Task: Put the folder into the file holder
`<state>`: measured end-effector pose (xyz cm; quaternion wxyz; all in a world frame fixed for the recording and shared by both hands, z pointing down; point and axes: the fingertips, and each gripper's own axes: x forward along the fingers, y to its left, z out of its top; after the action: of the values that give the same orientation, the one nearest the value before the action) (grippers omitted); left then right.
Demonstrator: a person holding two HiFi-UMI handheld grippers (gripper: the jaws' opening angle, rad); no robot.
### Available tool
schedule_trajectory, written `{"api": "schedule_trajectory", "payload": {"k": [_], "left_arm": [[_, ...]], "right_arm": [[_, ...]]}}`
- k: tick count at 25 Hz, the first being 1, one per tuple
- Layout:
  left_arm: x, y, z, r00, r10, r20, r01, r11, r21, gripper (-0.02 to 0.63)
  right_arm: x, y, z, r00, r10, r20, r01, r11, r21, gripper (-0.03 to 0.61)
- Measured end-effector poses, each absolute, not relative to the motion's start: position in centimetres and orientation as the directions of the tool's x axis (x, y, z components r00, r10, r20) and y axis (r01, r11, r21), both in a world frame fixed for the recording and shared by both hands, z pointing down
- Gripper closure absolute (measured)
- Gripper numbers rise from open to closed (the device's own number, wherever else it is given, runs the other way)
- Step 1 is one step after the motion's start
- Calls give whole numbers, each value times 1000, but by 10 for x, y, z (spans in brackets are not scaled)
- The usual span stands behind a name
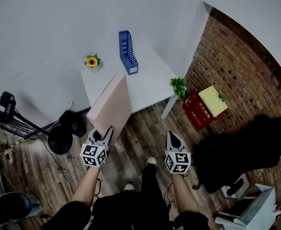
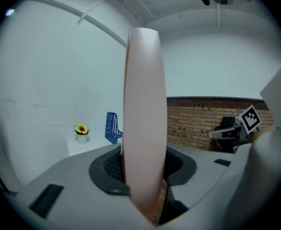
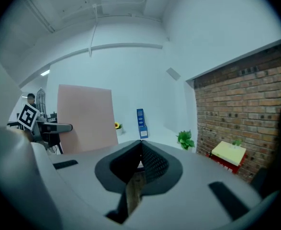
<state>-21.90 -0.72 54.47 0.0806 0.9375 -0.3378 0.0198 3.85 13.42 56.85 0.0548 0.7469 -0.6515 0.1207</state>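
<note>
Folder (image 1: 110,104) pinched in left tongs (image 1: 102,134); right tongs (image 1: 172,136) pressed together; file holder (image 1: 127,51) seemingly empty.

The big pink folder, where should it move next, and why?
Probably carry it forward toward the blue plastic file holder on the white table: the left hand-held gripper grips the flat pink folder, short of the holder.

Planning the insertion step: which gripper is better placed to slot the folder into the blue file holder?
Left. The left gripper clamps the pink folder; the right gripper is shut and empty.
</note>
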Motion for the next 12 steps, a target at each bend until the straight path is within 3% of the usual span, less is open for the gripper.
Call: {"api": "schedule_trajectory", "payload": {"k": [12], "left_arm": [[-130,-106,537,666,-740,97,-744,-648,163,443]], "right_arm": [[137,5,567,-35,-959,282,-997,13,-82,571]]}}
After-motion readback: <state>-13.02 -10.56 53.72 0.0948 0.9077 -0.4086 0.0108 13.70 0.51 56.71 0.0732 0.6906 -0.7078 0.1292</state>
